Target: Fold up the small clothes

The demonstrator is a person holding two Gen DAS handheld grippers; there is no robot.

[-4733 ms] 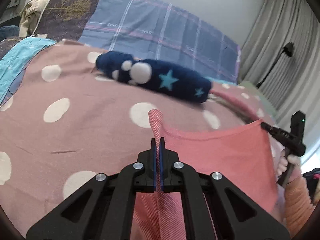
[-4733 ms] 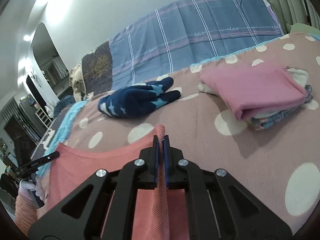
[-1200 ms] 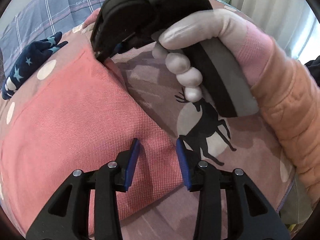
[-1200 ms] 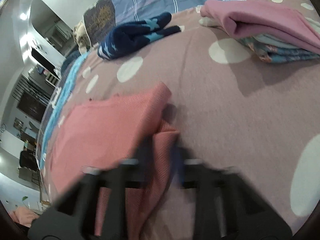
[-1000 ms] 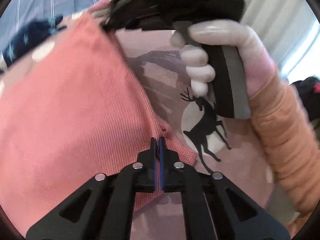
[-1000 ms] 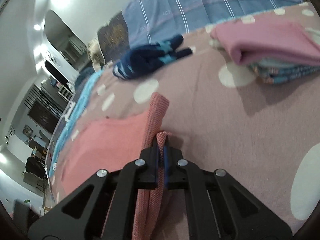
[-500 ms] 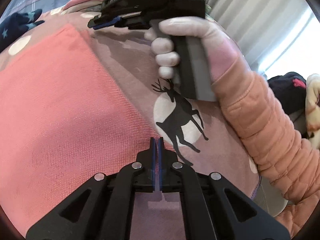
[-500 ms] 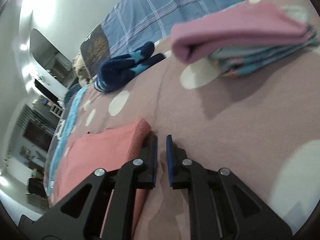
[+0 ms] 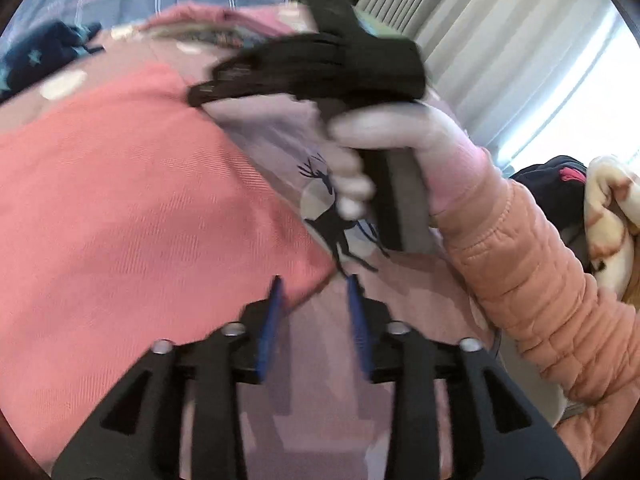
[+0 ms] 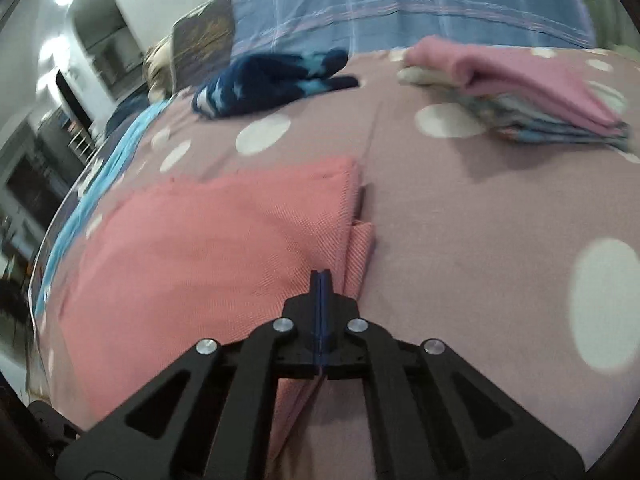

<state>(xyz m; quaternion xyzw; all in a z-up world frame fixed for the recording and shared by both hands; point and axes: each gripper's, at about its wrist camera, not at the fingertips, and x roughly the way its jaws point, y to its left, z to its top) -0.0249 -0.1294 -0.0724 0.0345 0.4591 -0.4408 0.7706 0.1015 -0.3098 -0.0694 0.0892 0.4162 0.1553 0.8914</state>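
Note:
A salmon-pink cloth (image 10: 224, 248) lies folded flat on the dotted mauve bedspread (image 10: 480, 240). In the left wrist view its near right corner (image 9: 308, 280) sits between the blue pads of my left gripper (image 9: 316, 312), whose jaws are opening and not pressing it. My right gripper (image 10: 320, 280) is shut, tips just inside the cloth's right edge, where a lower layer (image 10: 360, 252) sticks out; no cloth shows between its pads. The left wrist view shows it blurred (image 9: 200, 94) at the cloth's far corner, held by a hand (image 9: 380, 136) in an orange sleeve.
A stack of folded clothes with a pink piece on top (image 10: 520, 80) lies at the far right. A navy garment with stars (image 10: 272, 76) lies further back. Behind them is a blue plaid blanket (image 10: 400, 8). A black deer print (image 9: 336, 220) marks the bedspread beside the cloth.
My left jaws, shut on the cloth's corner half a second ago, now stand apart around it. My right jaws have shut and moved left from beside the cloth onto its edge.

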